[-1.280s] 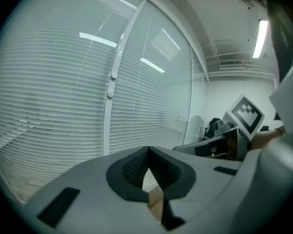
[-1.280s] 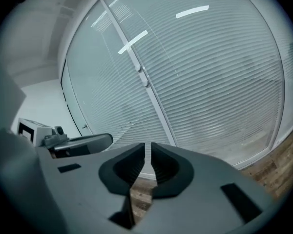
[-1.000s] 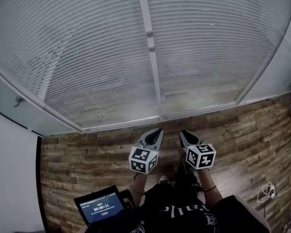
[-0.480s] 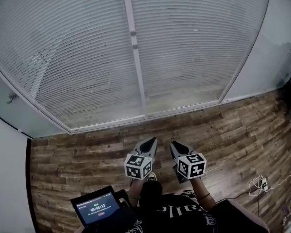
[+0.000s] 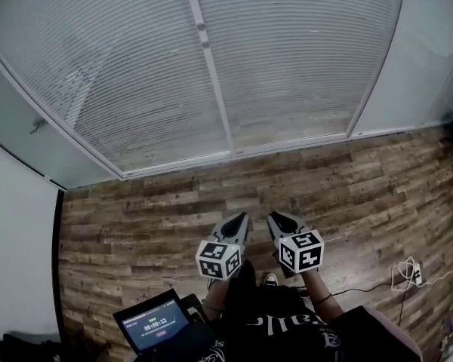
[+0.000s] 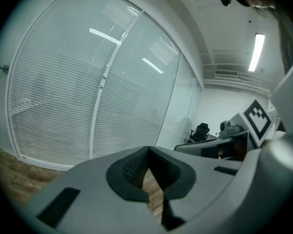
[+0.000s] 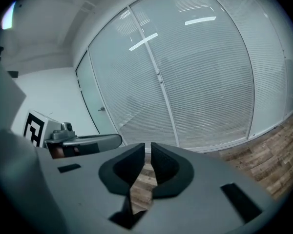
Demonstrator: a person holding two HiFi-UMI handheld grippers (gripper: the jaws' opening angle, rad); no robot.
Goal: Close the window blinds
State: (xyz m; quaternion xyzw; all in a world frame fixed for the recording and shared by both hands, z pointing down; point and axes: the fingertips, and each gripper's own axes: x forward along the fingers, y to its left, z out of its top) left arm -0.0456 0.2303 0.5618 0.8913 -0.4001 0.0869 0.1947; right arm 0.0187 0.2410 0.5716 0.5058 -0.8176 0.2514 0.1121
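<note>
The jaws of the left gripper [image 5: 240, 217] are fully closed with nothing between them. Those of the right gripper [image 5: 276, 217] are closed to a thin slit, and they are likewise empty. We hold both grippers side by side at waist level, pointing at the window across a stretch of bare wood floor [image 5: 151, 194]. The blinds [image 5: 302, 59] hang well ahead, lowered over both panes. Their slats are seemingly not fully turned, since a faint view shows through them. Nothing is within reach yet, so we judge the step in hand to be the approach. Two small knobs [image 5: 203, 35] sit on the post [image 5: 215, 96] between the panes. These are probably the slat controls, though at this distance we cannot confirm it. To do the step well, we walk square to the post and stop with the knobs directly ahead. We then raise one gripper to knob height and open its jaws only once it is just beside the chosen knob. The other gripper stays low and clear of the glass. A laptop [image 5: 155, 324] sits at our left and a cable [image 5: 408, 274] lies on the floor at our right, so we step forward between them.
</note>
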